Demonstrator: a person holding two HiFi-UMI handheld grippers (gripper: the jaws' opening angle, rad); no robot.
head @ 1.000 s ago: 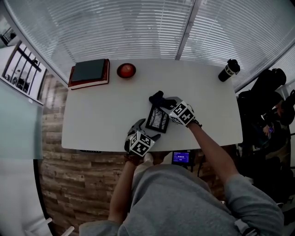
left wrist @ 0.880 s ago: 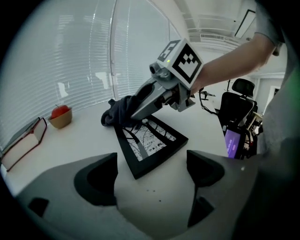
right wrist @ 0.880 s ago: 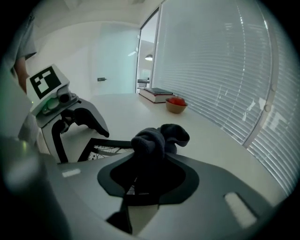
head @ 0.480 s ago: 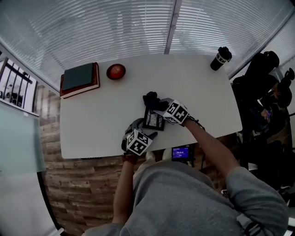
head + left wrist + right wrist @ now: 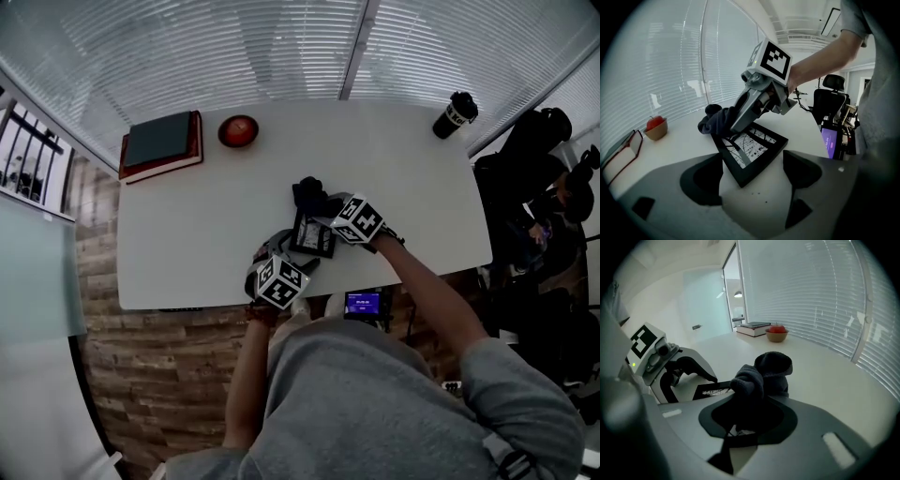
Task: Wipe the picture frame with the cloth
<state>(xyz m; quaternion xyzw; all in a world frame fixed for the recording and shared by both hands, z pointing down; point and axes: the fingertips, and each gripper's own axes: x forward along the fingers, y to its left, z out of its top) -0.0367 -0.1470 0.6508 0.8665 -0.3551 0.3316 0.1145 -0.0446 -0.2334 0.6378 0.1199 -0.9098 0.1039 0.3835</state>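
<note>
Clamping a bunched dark cloth (image 5: 764, 373) in the right claw (image 5: 323, 214), with the jaws just drawn in tighter round it, and pressing it onto the far corner of the black picture frame (image 5: 752, 150). Bracing the near corner of that frame in the left claw (image 5: 752, 173), jaws wide yet just closed in against its two edges. Resting on the white desk (image 5: 187, 234), near the front edge. Well apart, along the back edge: stacked books (image 5: 159, 145), an apple in a bowl (image 5: 238, 131), a black tumbler (image 5: 454, 114).
</note>
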